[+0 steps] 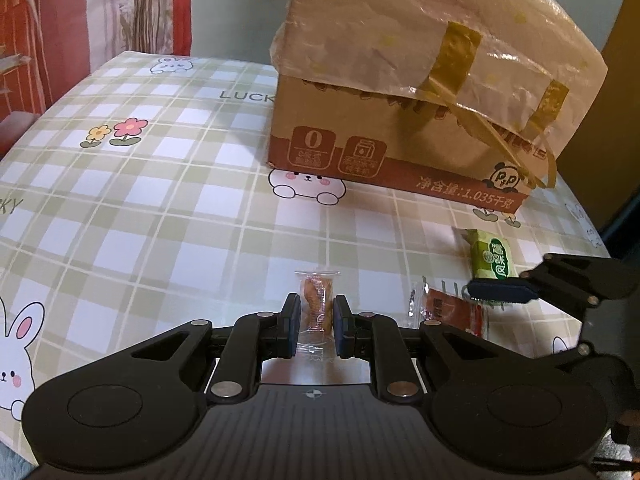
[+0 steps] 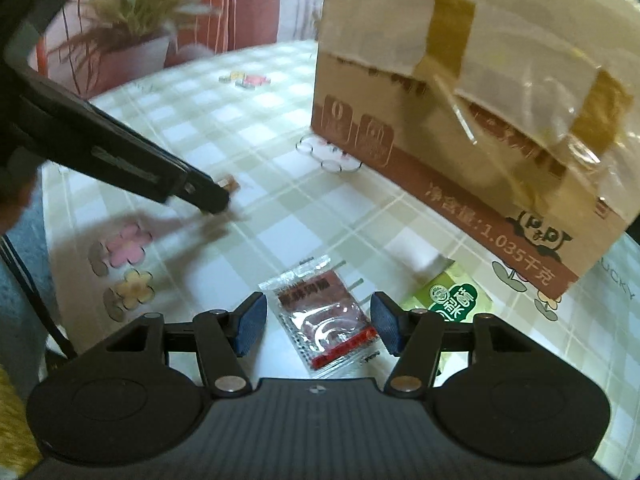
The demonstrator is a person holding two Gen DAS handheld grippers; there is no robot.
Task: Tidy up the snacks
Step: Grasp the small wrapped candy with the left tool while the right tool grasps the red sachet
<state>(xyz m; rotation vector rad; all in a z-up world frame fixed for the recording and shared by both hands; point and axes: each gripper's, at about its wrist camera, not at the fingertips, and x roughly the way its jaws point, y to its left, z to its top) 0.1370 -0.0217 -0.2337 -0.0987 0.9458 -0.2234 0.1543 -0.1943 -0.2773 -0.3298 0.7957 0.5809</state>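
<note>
My left gripper (image 1: 316, 316) is shut on a small clear-wrapped orange snack (image 1: 317, 306), low over the checked tablecloth (image 1: 160, 200). In the right wrist view the left gripper (image 2: 218, 196) shows at the left with that snack (image 2: 229, 183) at its tip. My right gripper (image 2: 317, 318) is open, its pads on either side of a red sachet (image 2: 326, 316) lying flat on the cloth. A green snack packet (image 2: 456, 300) lies just right of it. The sachet (image 1: 452, 312) and green packet (image 1: 492, 258) also show in the left wrist view, with the right gripper (image 1: 502, 292) over them.
A taped cardboard box (image 1: 400, 128) draped with a plastic bag stands at the back right of the table; it also fills the upper right of the right wrist view (image 2: 460, 140). A potted plant (image 2: 132, 40) stands beyond the table's far left edge.
</note>
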